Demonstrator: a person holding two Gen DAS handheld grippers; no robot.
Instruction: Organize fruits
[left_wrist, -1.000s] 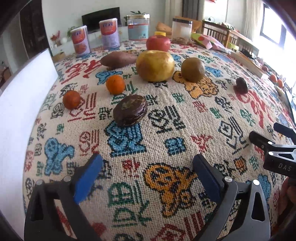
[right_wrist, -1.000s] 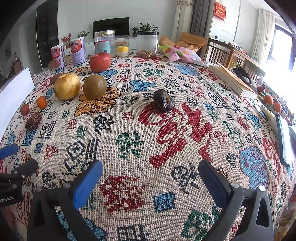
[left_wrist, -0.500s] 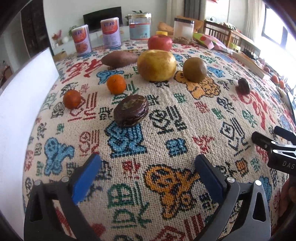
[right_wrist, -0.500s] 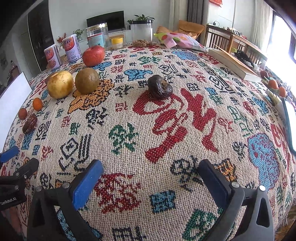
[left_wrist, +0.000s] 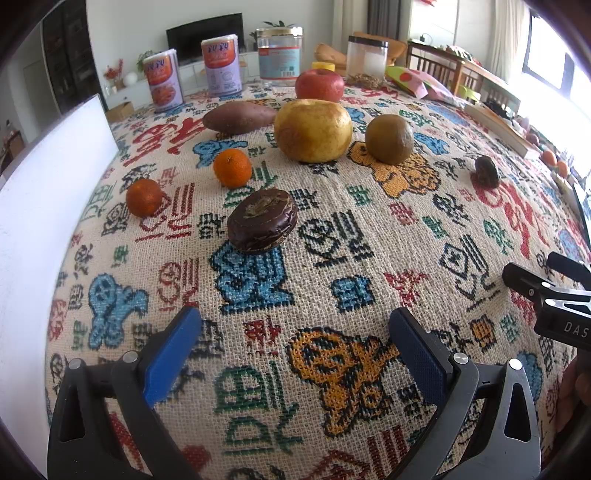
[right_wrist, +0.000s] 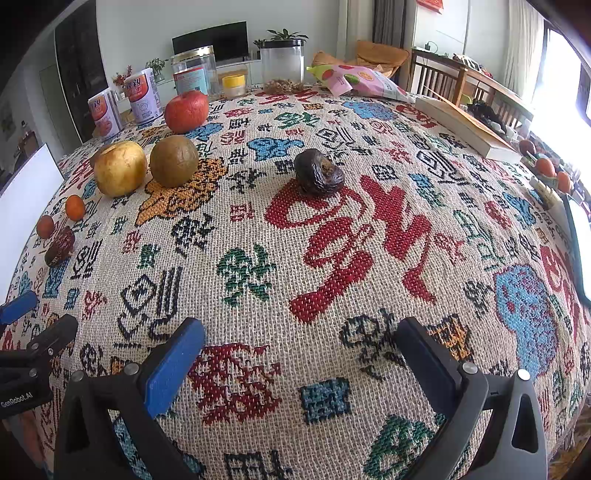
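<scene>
Left wrist view: we see the left gripper (left_wrist: 295, 343) with its jaws spread wide and nothing between them, low over the patterned tablecloth (left_wrist: 332, 258) near the table's near edge. Just beyond it lies a dark flat round fruit (left_wrist: 262, 220). Farther on and toward the left edge sit two small oranges (left_wrist: 144, 197) (left_wrist: 232, 167), apart from each other. Behind them we note a large yellow fruit (left_wrist: 313, 130), a brown-green round fruit (left_wrist: 389, 139) just beside it, and a sweet potato (left_wrist: 238, 117) to its left. A red apple (left_wrist: 320, 85) stands past these, then two tins (left_wrist: 221, 64) and jars at the far edge. A white board (left_wrist: 48, 206) runs along the left edge. Right wrist view: we see the right gripper (right_wrist: 299, 347) likewise wide open and empty above the cloth at the near edge. A dark wrinkled fruit (right_wrist: 319, 177) lies alone mid-table, well apart from the group at the left. A book (right_wrist: 469, 127) lies by the right edge, and a snack bag (right_wrist: 358, 83) lies near the far edge.
</scene>
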